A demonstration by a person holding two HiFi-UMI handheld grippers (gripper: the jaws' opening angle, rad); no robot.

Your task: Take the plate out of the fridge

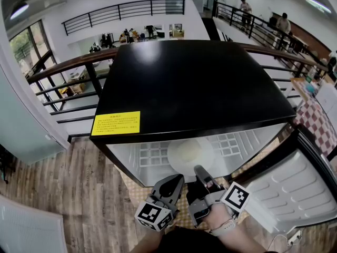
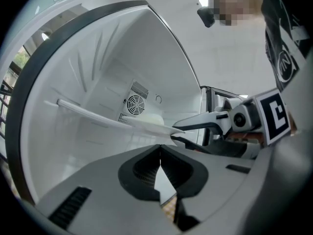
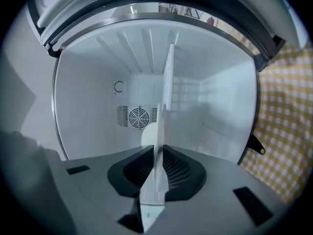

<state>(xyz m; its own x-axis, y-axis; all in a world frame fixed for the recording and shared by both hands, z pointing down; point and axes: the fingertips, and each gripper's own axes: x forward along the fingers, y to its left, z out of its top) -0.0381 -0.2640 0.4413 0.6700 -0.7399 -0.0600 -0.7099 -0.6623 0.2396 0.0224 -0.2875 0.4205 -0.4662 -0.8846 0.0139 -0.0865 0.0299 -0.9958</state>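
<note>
Your right gripper (image 1: 200, 171) clamps the near rim of the round white plate (image 1: 189, 153) — it lies on the white grid shelf (image 1: 229, 143) inside the open black-topped fridge (image 1: 189, 83).
Your left gripper (image 1: 176, 180) — at the plate's 7 o'clock — has its jaws together, empty.

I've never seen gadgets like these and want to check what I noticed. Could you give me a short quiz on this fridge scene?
1. True or false: the fridge has its door swung open.
2. Which one holds the white plate? A: the left gripper; B: the right gripper; C: neither.
3. Fill in: the yellow sticker sits on the fridge's ___.
Key: 1 true. 2 B: its jaws clamp the plate's rim, while the left gripper is shut on nothing. 3 top.
</note>
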